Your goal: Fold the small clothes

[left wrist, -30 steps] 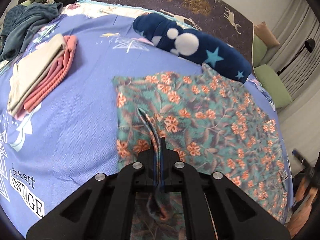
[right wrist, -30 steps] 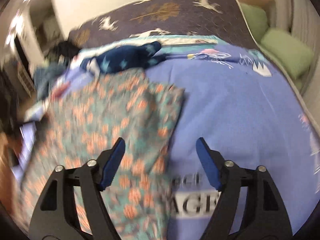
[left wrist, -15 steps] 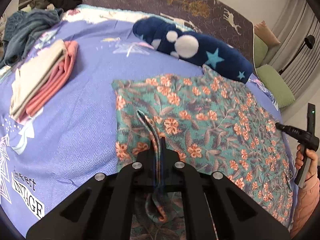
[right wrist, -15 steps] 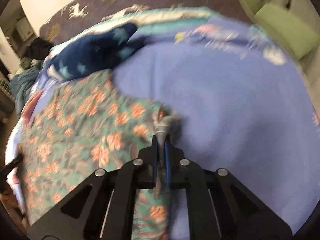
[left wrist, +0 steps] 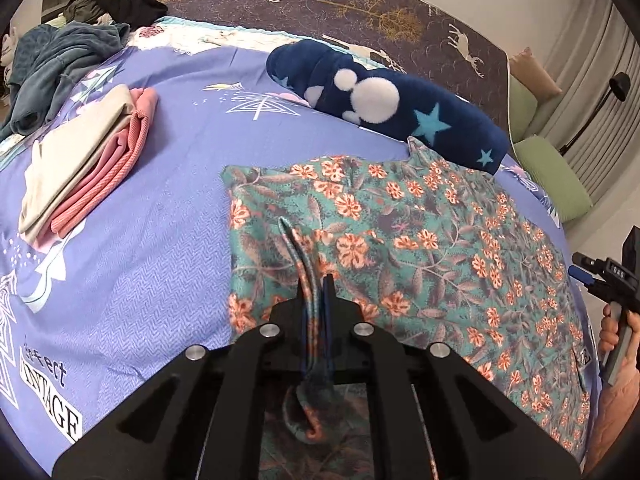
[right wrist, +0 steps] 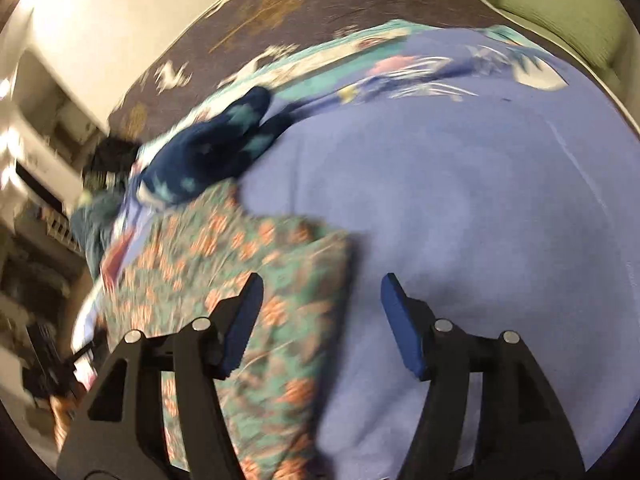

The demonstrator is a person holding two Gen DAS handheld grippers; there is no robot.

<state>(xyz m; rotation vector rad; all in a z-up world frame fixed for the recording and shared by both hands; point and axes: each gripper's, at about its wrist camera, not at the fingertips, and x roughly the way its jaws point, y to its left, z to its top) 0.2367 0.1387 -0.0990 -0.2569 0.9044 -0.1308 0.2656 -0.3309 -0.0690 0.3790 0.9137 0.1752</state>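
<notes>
A teal floral garment (left wrist: 420, 240) with orange flowers lies spread flat on the blue bedsheet (left wrist: 140, 248). My left gripper (left wrist: 318, 292) is shut on a raised fold of the garment near its left edge. My right gripper (right wrist: 322, 312) is open and empty, hovering over the garment's corner (right wrist: 280, 280) and the sheet (right wrist: 460, 200); that view is blurred. The right gripper also shows in the left wrist view (left wrist: 608, 276) at the right edge, beside the garment.
A folded stack of cream and pink clothes (left wrist: 84, 160) lies at left. A navy starred plush blanket roll (left wrist: 380, 100) lies behind the garment. Unfolded dark and grey-blue clothes (left wrist: 60, 56) are piled at far left. Green cushions (left wrist: 552, 176) sit at right.
My right gripper was shut on the garment's corner half a second ago; it has let go, opened and pulled back. My left gripper keeps its hold and has barely moved.
</notes>
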